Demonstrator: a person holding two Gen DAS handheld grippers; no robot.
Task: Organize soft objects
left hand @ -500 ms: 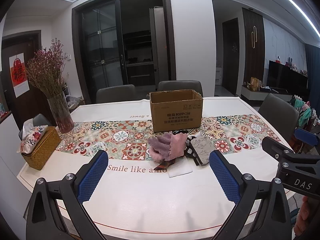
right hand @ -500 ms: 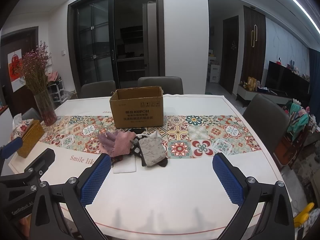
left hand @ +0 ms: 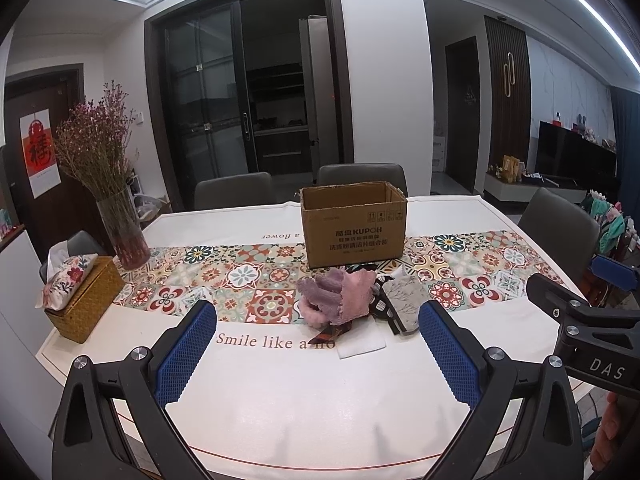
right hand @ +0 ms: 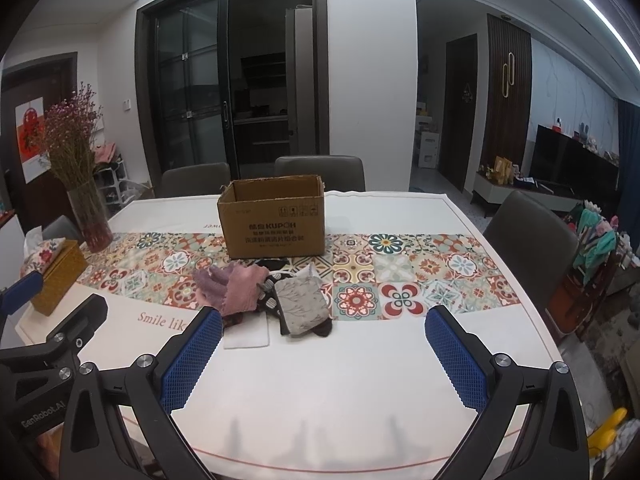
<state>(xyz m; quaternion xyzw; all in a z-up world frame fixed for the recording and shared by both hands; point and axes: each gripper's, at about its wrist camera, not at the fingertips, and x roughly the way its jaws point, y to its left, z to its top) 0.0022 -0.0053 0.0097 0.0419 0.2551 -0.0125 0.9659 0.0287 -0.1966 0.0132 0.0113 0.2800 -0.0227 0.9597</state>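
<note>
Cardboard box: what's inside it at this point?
The cardboard box is open-topped, but only the upper inner walls show; its front wall hides the floor, so contents cannot be told. The pile of cloths lies outside, in front of it.

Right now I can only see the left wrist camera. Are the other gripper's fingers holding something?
Observer: No. The right gripper has its fingers wide apart, with nothing between them.
Operator: Is the grey cloth lying all flat? I can't see its whole edge.
Observer: Mostly flat, yes. In the right wrist view the grey leafy cloth shows whole, and a dark brown piece pokes out from under its near corner.
</note>
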